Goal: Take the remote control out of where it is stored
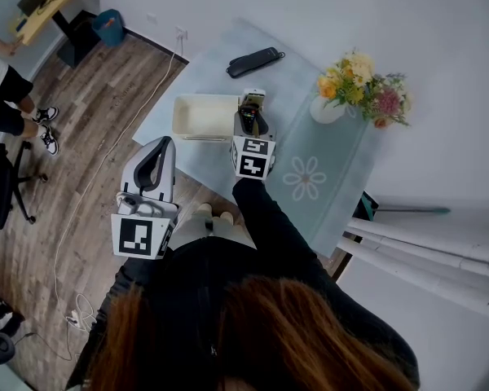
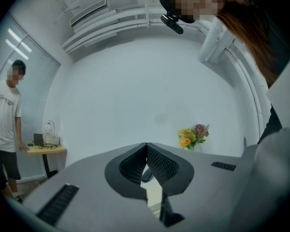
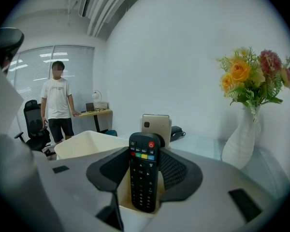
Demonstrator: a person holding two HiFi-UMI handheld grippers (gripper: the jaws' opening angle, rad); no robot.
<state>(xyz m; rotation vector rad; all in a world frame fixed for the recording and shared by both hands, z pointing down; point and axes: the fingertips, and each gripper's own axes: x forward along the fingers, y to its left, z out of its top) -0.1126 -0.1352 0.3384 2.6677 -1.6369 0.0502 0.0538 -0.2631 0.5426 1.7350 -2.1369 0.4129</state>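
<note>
A black remote control (image 3: 144,178) stands upright in a cream holder (image 3: 126,208) on the table, its coloured buttons facing me. My right gripper (image 3: 145,151) is open with one jaw on each side of the remote; cream shows between the left pad and the remote, so nothing is gripped. In the head view the right gripper (image 1: 251,119) reaches over the holder beside the tray. A gold phone (image 3: 156,124) stands just behind the remote. My left gripper (image 1: 151,177) hangs off the table's near edge, shut and empty; its fingertips (image 2: 146,146) meet.
A cream tray (image 1: 204,116) lies left of the holder. A black pouch (image 1: 254,61) rests at the table's far side, a white vase of flowers (image 1: 363,88) at the right. A light blue cloth (image 1: 326,194) covers the table. A person (image 3: 58,105) stands by a desk.
</note>
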